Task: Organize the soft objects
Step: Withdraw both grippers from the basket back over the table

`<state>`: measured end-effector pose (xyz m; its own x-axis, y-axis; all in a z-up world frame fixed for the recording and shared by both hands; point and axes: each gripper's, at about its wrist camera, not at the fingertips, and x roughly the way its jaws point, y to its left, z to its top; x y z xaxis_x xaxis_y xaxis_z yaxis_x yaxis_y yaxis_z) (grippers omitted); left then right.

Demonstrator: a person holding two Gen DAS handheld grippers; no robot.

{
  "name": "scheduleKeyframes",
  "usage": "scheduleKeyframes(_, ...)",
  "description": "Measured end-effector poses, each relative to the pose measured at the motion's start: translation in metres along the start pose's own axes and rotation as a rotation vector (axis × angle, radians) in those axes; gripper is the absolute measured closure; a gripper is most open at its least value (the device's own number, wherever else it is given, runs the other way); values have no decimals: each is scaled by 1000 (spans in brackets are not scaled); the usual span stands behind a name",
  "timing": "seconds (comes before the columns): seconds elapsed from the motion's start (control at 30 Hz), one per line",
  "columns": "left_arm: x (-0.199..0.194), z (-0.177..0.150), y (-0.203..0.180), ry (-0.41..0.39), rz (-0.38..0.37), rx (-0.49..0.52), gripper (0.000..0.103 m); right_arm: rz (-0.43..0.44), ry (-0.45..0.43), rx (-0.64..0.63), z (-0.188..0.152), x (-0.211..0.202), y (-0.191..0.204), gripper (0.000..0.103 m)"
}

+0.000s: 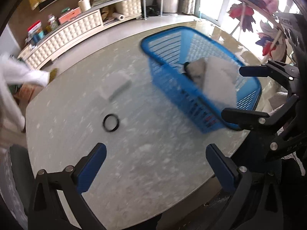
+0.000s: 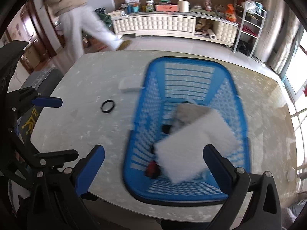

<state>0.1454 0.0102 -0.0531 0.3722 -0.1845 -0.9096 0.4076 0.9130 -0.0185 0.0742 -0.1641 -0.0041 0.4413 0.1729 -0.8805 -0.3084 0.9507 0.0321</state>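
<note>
A blue plastic basket [image 2: 238,111] stands on the marble table [image 2: 80,103]. In it lie a white fluffy cloth [image 2: 184,153], a grey-beige soft item [image 2: 190,113], and small dark and red things [image 2: 153,169]. My right gripper [image 2: 153,163] is open and empty above the basket's near end. My left gripper [image 1: 155,164] is open and empty over bare table, left of the basket [image 1: 165,71]. The right gripper [image 1: 236,92] also shows in the left wrist view, open by the basket. A white sponge-like pad [image 2: 127,85] and a black ring [image 2: 107,106] lie on the table.
A person in white trousers [image 2: 84,26] walks behind the table's far left corner. A long white sideboard [image 2: 155,25] with clutter lines the back wall. A white shelf rack [image 2: 249,23] stands at the right. Windows are on the far right.
</note>
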Motion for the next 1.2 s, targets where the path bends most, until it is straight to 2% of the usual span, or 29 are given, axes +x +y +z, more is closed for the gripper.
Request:
scheduleKeyframes(0.6, 9, -71, 123, 36, 37, -205, 0, 50, 119, -151, 56, 89, 113, 0)
scheduleKeyframes(0.83, 29, -80, 156, 42, 37, -260, 0, 46, 192, -75, 76, 134, 116, 0)
scheduleKeyframes(1.2, 72, -70, 187, 44, 50, -266, 0, -84, 223, -22, 119, 196, 98, 0)
